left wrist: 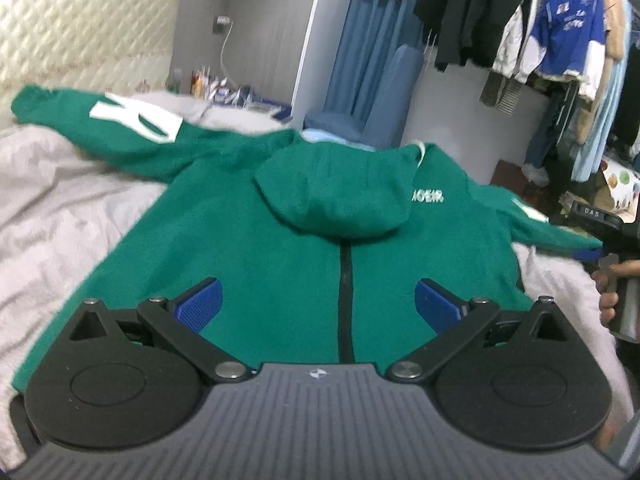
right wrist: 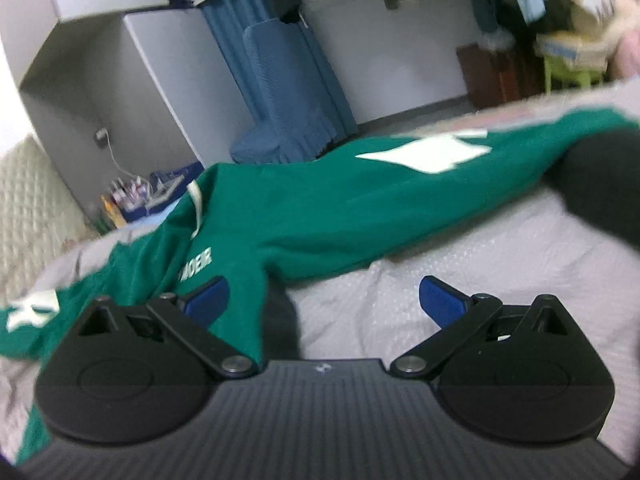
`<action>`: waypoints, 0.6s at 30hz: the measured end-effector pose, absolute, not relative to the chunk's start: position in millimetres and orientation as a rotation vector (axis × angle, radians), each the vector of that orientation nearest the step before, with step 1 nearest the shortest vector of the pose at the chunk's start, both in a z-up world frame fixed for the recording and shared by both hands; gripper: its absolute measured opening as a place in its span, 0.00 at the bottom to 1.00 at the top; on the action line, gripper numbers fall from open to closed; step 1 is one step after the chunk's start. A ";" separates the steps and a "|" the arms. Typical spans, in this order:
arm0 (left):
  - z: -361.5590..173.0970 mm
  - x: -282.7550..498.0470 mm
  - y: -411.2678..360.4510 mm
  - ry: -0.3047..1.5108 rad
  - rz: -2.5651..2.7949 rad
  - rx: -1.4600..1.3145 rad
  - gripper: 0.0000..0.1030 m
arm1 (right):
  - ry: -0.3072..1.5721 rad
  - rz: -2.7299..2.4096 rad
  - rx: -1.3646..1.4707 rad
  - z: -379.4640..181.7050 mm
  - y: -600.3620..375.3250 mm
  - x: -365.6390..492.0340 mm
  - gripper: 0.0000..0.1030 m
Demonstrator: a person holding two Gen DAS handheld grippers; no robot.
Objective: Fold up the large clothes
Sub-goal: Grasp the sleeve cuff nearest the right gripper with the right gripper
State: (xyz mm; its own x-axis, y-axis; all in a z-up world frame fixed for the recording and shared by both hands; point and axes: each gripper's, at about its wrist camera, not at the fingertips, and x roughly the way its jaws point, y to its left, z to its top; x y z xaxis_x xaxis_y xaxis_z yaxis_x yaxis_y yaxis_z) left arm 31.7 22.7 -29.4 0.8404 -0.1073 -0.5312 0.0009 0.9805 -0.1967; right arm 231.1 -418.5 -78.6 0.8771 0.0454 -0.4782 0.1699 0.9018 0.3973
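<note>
Green hoodie [left wrist: 248,248] lies spread front-up on bed [left wrist: 68,216], sleeves out. Left gripper [left wrist: 318,306] and right gripper [right wrist: 324,300] hover, fingers apart, holding nothing. Folding not begun; next prob. pinch a sleeve, bring it inward.

Right of the hoodie [right wrist: 320,216], you have bare bedspread [right wrist: 460,248] to pass over. Its sleeve [right wrist: 420,176] stretches across beyond, ending at a dark, blurred shape, perhaps a cuff.

Left tongs [left wrist: 318,304] and right tongs [right wrist: 324,300] both spread wide, nothing between the blue pads.
</note>
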 end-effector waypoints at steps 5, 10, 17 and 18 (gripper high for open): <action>-52.0 55.0 19.1 0.650 -0.046 -0.203 1.00 | 0.477 -0.114 0.579 -113.5 -459.6 273.0 1.00; -70.8 76.2 16.2 0.697 -0.031 -0.227 1.00 | 0.386 -0.175 0.726 -136.0 -507.4 312.0 0.96; -90.5 105.6 12.9 0.748 0.013 -0.227 1.00 | 0.256 -0.342 0.790 -132.4 -560.7 357.3 0.74; -92.5 108.7 13.4 0.753 0.018 -0.234 1.00 | 0.248 -0.394 0.766 -131.5 -569.1 363.4 0.69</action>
